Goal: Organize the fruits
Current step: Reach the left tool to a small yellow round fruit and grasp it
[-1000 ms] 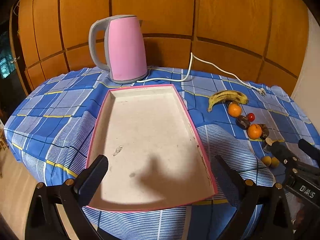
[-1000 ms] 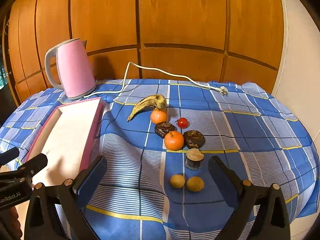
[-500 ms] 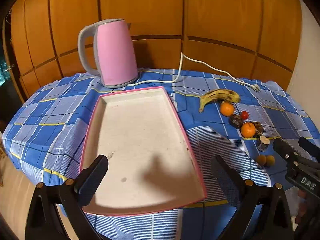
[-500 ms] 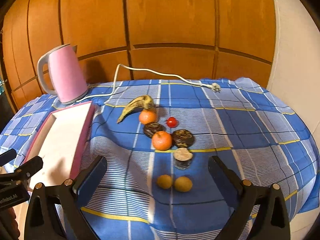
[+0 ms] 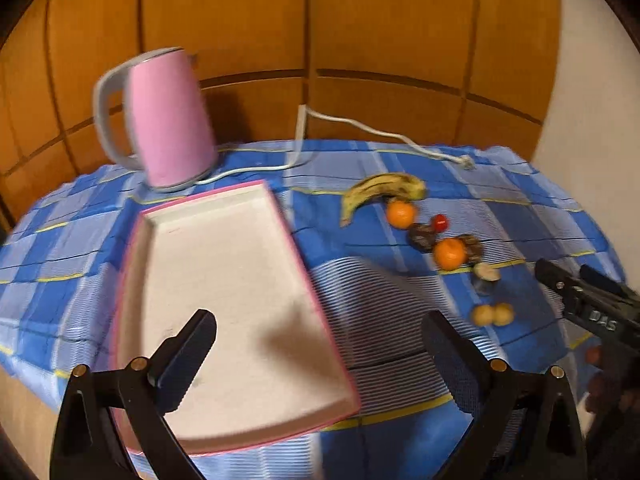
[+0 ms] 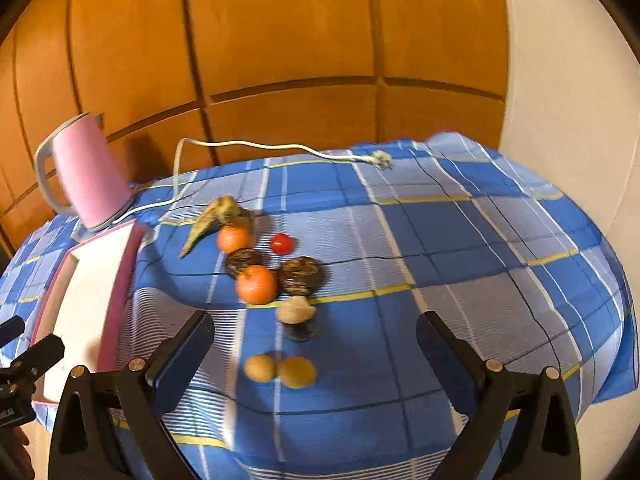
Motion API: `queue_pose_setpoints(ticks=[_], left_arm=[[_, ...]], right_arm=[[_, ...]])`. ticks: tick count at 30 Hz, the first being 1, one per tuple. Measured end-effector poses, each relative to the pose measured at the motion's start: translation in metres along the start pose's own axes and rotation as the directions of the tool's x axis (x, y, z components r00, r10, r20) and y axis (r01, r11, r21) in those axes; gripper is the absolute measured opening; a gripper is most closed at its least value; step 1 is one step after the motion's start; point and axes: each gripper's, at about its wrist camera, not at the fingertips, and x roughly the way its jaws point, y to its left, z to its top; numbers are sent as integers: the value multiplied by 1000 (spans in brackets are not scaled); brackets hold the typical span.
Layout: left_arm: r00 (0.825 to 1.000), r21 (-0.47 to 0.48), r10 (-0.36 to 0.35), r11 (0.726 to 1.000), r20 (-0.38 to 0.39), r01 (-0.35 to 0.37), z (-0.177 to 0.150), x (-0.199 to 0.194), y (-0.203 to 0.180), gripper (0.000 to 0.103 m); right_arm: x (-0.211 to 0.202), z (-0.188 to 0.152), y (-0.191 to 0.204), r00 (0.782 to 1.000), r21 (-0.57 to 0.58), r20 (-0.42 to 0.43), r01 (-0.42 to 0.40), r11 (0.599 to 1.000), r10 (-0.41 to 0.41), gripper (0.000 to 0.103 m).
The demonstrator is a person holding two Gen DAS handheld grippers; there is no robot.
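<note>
We hold both grippers with jaws spread wide and empty: the left gripper above the shallow pink-rimmed white tray, the right gripper above the loose fruits — a spotted yellow banana, two oranges, a red tomato — on the blue checked tablecloth.

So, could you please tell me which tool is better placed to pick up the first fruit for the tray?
The right tool, probably. Its open fingers frame the two small yellow fruits, with nothing in between. The left tool, also open, hangs over the empty tray, off to the side of the fruit.
</note>
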Motion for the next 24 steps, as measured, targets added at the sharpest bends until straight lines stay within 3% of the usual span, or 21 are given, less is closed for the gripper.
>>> queue_pose_setpoints(ticks=[2, 6, 10, 11, 12, 14, 16, 17, 18, 24], left_arm=[[998, 14, -62, 998, -13, 62, 4, 5, -7, 103], [993, 71, -115, 991, -31, 117, 12, 12, -24, 103], [989, 155, -126, 978, -83, 138, 23, 31, -53, 102], [982, 175, -156, 969, -104, 172, 26, 37, -63, 98], [977, 191, -178, 961, -119, 199, 28, 43, -71, 85], [963, 248, -208, 937, -170, 246, 29, 55, -94, 69], [950, 300, -235, 909, -205, 289, 26, 65, -112, 62], [942, 324, -246, 894, -227, 311, 23, 71, -122, 46], [935, 341, -251, 881, -251, 327, 20, 77, -129, 37], [888, 361, -281, 837, -364, 412, 4, 105, -144, 37]], right_arm=[[2, 1, -14, 1000, 28, -12, 24, 999, -24, 102], [2, 0, -36, 997, 62, -22, 77, 995, -76, 102], [5, -2, -59, 991, 104, -49, 127, 986, -123, 102], [6, -2, -62, 991, 110, -51, 131, 985, -126, 102], [5, -2, -66, 990, 116, -50, 137, 984, -132, 102], [4, -2, -69, 989, 115, -47, 147, 982, -142, 102], [2, -2, -75, 988, 123, -43, 152, 981, -148, 102], [3, -2, -78, 987, 131, -45, 156, 979, -151, 102], [3, -2, -81, 987, 139, -50, 160, 977, -155, 102], [5, -6, -95, 983, 170, -72, 177, 969, -167, 103]])
